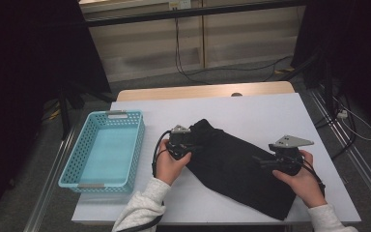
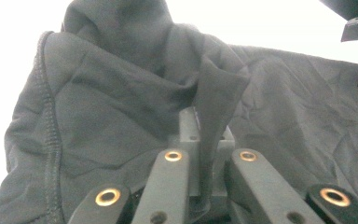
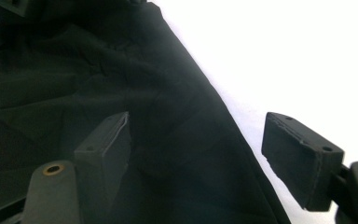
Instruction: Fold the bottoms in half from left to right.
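1. Pinched between the jaws of my left gripper (image 2: pixel 204 184), a fold of the black cloth (image 2: pixel 135 116) is standing up like a ridge; those jaws are clamping tight on it.
2. I am seeing a stitched seam (image 2: pixel 51 140) of that cloth running down the left of the left gripper view, with the fabric bunching up behind the fold.
3. From the high view, my left gripper (image 1: pixel 193 149) is gripping the cloth (image 1: pixel 232 164) at its upper left end, and my left hand (image 1: pixel 170 164) is wrapping the gripper's body.
4. I am holding my right gripper (image 3: pixel 196 154) with its jaws spread wide, one pad (image 3: pixel 107 140) lying over the cloth (image 3: pixel 74 84) and the other pad (image 3: pixel 298 158) hanging over the bare white table (image 3: pixel 284 56), the cloth's edge running between them.
5. My right gripper (image 1: pixel 265 163) is sitting at the cloth's right part, my right hand (image 1: pixel 302 181) behind it.
6. The cloth is lying slantwise across the white table (image 1: pixel 251 113), from centre toward the near right corner.
7. A light blue basket (image 1: pixel 135 145) is sitting at the table's left edge, apart from the cloth.
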Tool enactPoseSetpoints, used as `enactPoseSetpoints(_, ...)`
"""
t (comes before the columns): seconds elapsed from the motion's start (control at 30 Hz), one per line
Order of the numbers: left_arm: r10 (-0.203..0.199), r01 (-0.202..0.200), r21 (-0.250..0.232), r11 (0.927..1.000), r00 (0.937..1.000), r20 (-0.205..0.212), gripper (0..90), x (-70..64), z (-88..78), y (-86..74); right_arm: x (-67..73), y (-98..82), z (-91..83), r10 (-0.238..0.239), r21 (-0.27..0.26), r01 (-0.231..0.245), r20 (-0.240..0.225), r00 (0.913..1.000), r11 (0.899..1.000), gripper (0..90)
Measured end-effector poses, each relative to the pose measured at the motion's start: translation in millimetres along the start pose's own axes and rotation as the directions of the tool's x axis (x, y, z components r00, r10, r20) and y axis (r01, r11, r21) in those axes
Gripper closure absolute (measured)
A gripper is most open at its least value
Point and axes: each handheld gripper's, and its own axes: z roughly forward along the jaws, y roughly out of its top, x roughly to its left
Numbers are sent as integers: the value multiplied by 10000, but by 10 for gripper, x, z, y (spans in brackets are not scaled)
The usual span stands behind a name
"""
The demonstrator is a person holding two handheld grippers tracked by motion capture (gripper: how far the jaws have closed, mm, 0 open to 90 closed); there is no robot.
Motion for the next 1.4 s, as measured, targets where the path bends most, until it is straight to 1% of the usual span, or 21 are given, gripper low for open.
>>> enactPoseSetpoints(0.03, 6, -8, -92, 10000, 9999, -165, 881, -11, 5, 8, 0, 1, 0, -4, -8, 4, 2, 10000, 10000, 235)
enactPoseSetpoints(0.07, 48, -48, -92, 9999, 10000, 34, 881, -15, -3, 22, 0, 1, 0, -2, -13, 2, -3, 10000, 10000, 235)
enactPoseSetpoints(0.13, 230, -226, -184, 9996, 9995, 210, 881, -95, -24, 44, -4, 0, -2, 13, -11, -13, 13, 10000, 10000, 235)
enactPoseSetpoints(0.2, 499, -488, -214, 9986, 9973, 543, 880, -200, -31, 44, -11, -5, -1, 49, -1, -49, 32, 10000, 10000, 234)
enactPoseSetpoints(0.27, 647, -646, -46, 9979, 9934, 949, 872, -279, -6, 9, -16, -13, 6, 62, 10, -62, 42, 10000, 10000, 235)
enactPoseSetpoints(0.3, 786, -796, 51, 9968, 9914, 1044, 856, -314, 22, -26, -17, -16, 11, 49, 22, -49, 51, 10000, 10000, 234)
enactPoseSetpoints(0.4, 709, -763, 328, 9965, 9873, 1423, 693, -339, 65, -77, 0, -12, 22, 12, 41, -12, 22, 10000, 10000, 234)
enactPoseSetpoints(0.43, 752, -813, 421, 9958, 9886, 1301, 633, -333, 58, -69, 6, -6, 23, 34, 38, -34, 1, 10000, 10000, 234)
enactPoseSetpoints(0.53, 819, -860, 346, 9957, 9911, 1048, 466, -294, -24, -32, 28, 23, 40, -19, -20, 19, -52, 10000, 10000, 234)
enactPoseSetpoints(0.7, 814, -832, 221, 9963, 9939, 748, 344, -204, -163, 4, 66, 66, 122, -84, -32, 84, -199, 9998, 10000, 239)
enactPoseSetpoints(0.8, 858, -863, 251, 9960, 9961, 200, 307, -120, -237, 1, 117, 110, 195, -189, 1, 189, -237, 9995, 9998, 261)
enactPoseSetpoints(0.87, 808, -808, 250, 9964, 9967, 20, 300, -54, -280, -7, 177, 153, 253, -303, 30, 304, -390, 9988, 9995, 270)
enactPoseSetpoints(0.93, 938, -925, 359, 9951, 9949, -372, 276, -5, -310, -12, 229, 193, 289, -425, 26, 426, -483, 9979, 9991, 316)
enactPoseSetpoints(1.0, 779, -765, 317, 9966, 9959, -462, 260, 44, -320, -28, 269, 251, 338, -442, -94, 438, -496, 9978, 9990, 344)
enactPoseSetpoints(1.07, 830, -807, 389, 9960, 9945, -631, 259, 75, -313, -41, 303, 325, 394, -481, -147, 474, -473, 9977, 9988, 406)
enactPoseSetpoints(1.17, 928, -894, 416, 9951, 9919, -869, 268, 108, -295, -55, 341, 448, 474, -765, -171, 758, -458, 9960, 9970, 462)
enactPoseSetpoints(1.2, 852, -824, 321, 9961, 9914, -993, 272, 119, -291, -57, 355, 490, 492, -765, -246, 753, -556, 9955, 9969, 460)
enactPoseSetpoints(1.27, 950, -914, 349, 9952, 9878, -1230, 279, 158, -289, -58, 387, 579, 529, -570, -406, 541, -734, 9957, 9977, 433)
enactPoseSetpoints(1.33, 793, -760, 293, 9967, 9877, -1346, 280, 193, -283, -69, 423, 657, 581, -563, -562, 524, -694, 9960, 9970, 443)
enactPoseSetpoints(1.37, 833, -797, 311, 9963, 9859, -1450, 287, 219, -285, -75, 441, 689, 617, -592, -578, 552, -709, 9957, 9968, 446)
enactPoseSetpoints(1.4, 710, -674, 300, 9973, 9871, -1438, 294, 228, -281, -80, 462, 721, 668, -543, -548, 503, -748, 9957, 9972, 468)
